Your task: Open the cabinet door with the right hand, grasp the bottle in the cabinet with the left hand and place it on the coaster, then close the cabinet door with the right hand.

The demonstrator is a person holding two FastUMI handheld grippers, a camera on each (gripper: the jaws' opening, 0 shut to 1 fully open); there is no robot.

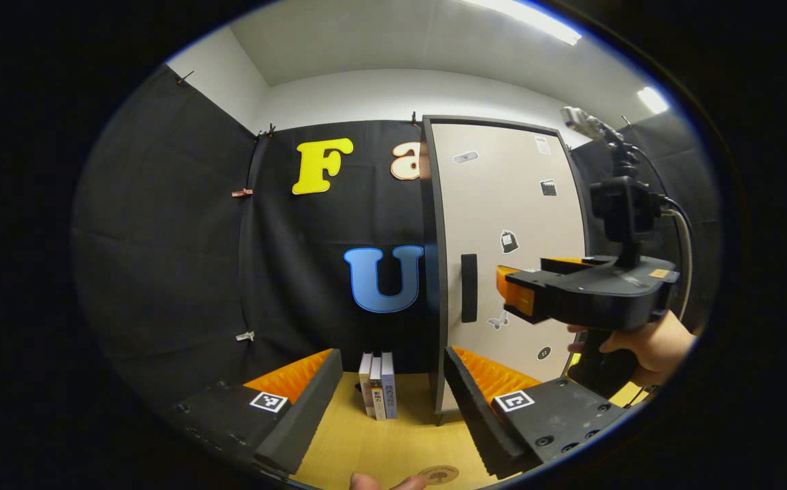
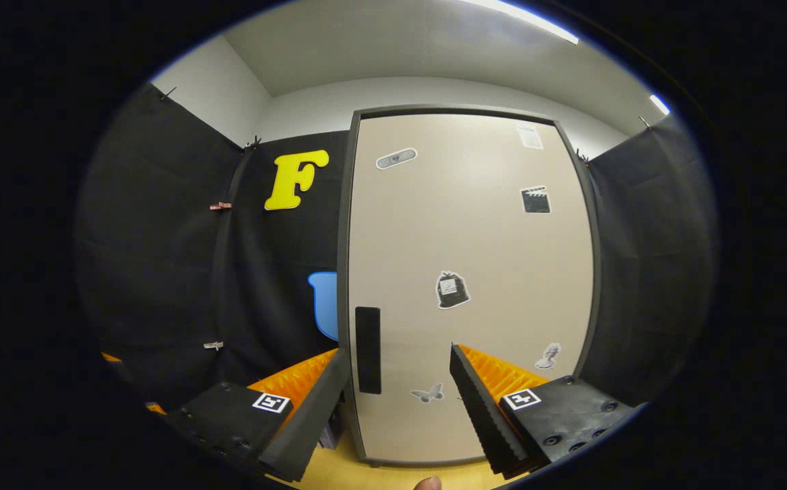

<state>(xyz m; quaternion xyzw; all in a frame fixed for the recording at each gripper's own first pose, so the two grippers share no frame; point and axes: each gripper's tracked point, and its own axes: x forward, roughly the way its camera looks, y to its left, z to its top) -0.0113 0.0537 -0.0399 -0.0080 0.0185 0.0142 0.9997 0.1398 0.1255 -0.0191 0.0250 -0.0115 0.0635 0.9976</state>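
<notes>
Beside cabinet door (image 1: 509, 265) | books (image 1: 378, 384) | R claw (image 1: 512, 289) near handle (image 1: 469, 287)

beige cabinet door (image 2: 468, 272) shut – round coaster (image 1: 438, 474) on the table.

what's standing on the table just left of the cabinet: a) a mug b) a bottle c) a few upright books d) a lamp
c: in the left gripper view a few books stand upright on the wooden table, just left of the closed cabinet door.
</notes>
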